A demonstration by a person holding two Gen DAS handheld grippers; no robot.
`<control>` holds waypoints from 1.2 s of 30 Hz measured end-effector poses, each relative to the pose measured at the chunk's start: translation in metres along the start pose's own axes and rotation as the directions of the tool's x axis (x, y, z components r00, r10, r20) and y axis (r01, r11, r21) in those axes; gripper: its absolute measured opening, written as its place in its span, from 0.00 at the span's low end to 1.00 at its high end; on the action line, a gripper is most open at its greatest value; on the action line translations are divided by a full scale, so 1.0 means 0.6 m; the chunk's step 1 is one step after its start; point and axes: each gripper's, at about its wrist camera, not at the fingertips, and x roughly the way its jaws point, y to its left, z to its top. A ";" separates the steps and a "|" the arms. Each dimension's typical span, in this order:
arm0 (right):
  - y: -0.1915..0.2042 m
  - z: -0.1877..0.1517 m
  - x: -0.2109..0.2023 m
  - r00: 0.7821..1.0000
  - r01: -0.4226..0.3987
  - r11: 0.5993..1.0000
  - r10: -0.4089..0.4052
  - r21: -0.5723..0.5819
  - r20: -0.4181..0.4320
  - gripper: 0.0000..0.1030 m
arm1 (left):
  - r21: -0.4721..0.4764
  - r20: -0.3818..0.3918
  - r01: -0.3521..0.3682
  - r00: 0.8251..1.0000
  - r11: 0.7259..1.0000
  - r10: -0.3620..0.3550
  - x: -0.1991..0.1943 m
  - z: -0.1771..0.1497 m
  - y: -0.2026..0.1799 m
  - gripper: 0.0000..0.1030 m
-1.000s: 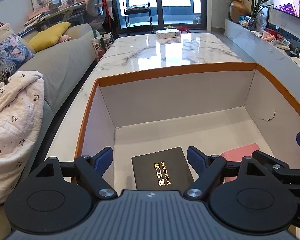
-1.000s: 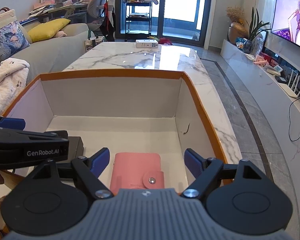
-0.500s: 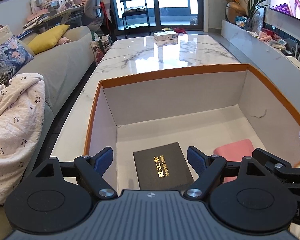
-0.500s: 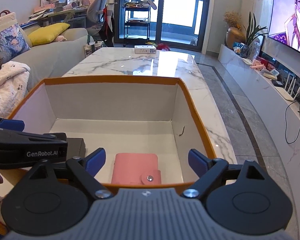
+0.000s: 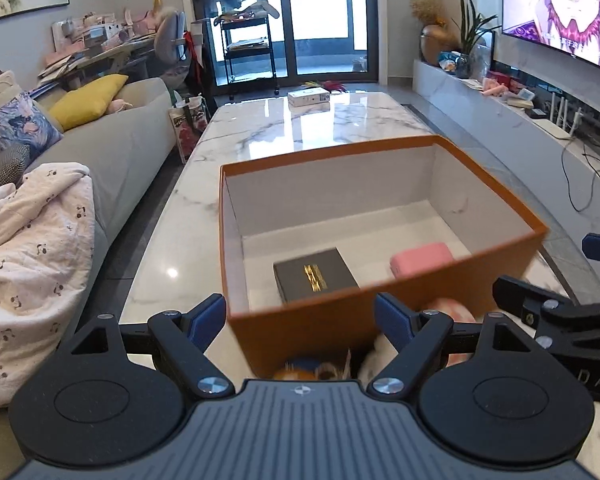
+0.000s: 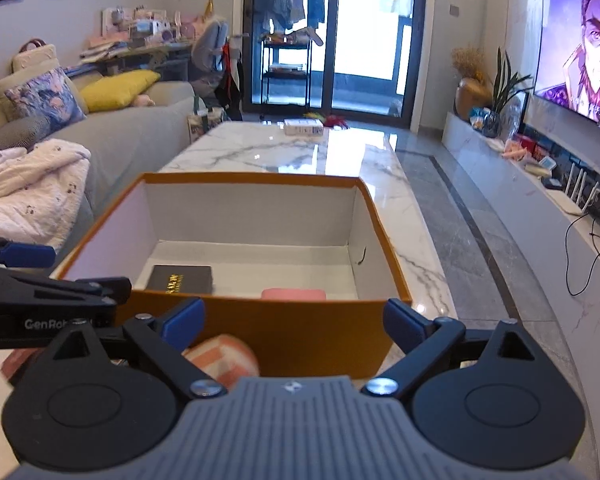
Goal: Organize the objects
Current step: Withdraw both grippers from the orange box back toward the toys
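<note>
Orange cardboard box [image 6: 260, 332] sits at the marble table's [image 6: 340, 160] near edge, holding a black case [image 6: 180, 279] and pink wallet [image 6: 293, 294]. Your left gripper [image 5: 300, 316] is spread and empty; your right gripper [image 6: 294, 320] is opening, gripping nothing. Both items look light and stiff; pinch their side edges.

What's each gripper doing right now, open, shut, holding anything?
Left gripper: open, holding nothing.
Right gripper: jaws opening, nothing between them.

The orange box's [image 6: 260, 336] near wall blocks level entry; its open top gives access.
</note>
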 end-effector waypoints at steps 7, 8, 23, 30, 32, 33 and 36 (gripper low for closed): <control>0.010 -0.077 -0.058 0.999 -0.014 1.000 0.014 0.028 -0.028 0.95 | -0.007 -0.032 0.002 0.999 1.000 -0.003 -0.048 -0.079 -0.009 0.93; 0.011 -0.088 -0.063 0.999 -0.011 1.000 0.012 0.028 -0.035 0.95 | -0.018 -0.051 0.005 0.999 1.000 -0.006 -0.049 -0.091 -0.008 0.93; 0.011 -0.162 -0.096 0.997 0.000 0.999 0.004 0.047 -0.073 0.96 | -0.036 -0.068 0.039 0.997 0.999 -0.042 -0.065 -0.178 -0.014 0.92; 0.007 -0.148 -0.068 0.995 0.029 0.998 -0.023 0.055 -0.093 0.96 | -0.005 -0.084 0.042 0.996 0.999 -0.042 -0.060 -0.158 -0.014 0.90; 0.002 -0.148 -0.058 0.992 0.025 0.997 -0.016 0.072 -0.123 0.96 | -0.001 -0.088 0.057 0.995 0.998 -0.057 -0.063 -0.157 -0.008 0.90; 0.000 -0.151 -0.055 0.990 0.027 0.996 -0.016 0.081 -0.138 0.96 | 0.005 -0.088 0.082 0.993 0.997 -0.081 -0.067 -0.160 -0.005 0.90; -0.003 -0.172 -0.063 0.988 0.036 0.990 -0.014 0.140 -0.156 0.96 | -0.014 -0.075 0.119 0.990 0.993 -0.119 -0.083 -0.177 0.009 0.90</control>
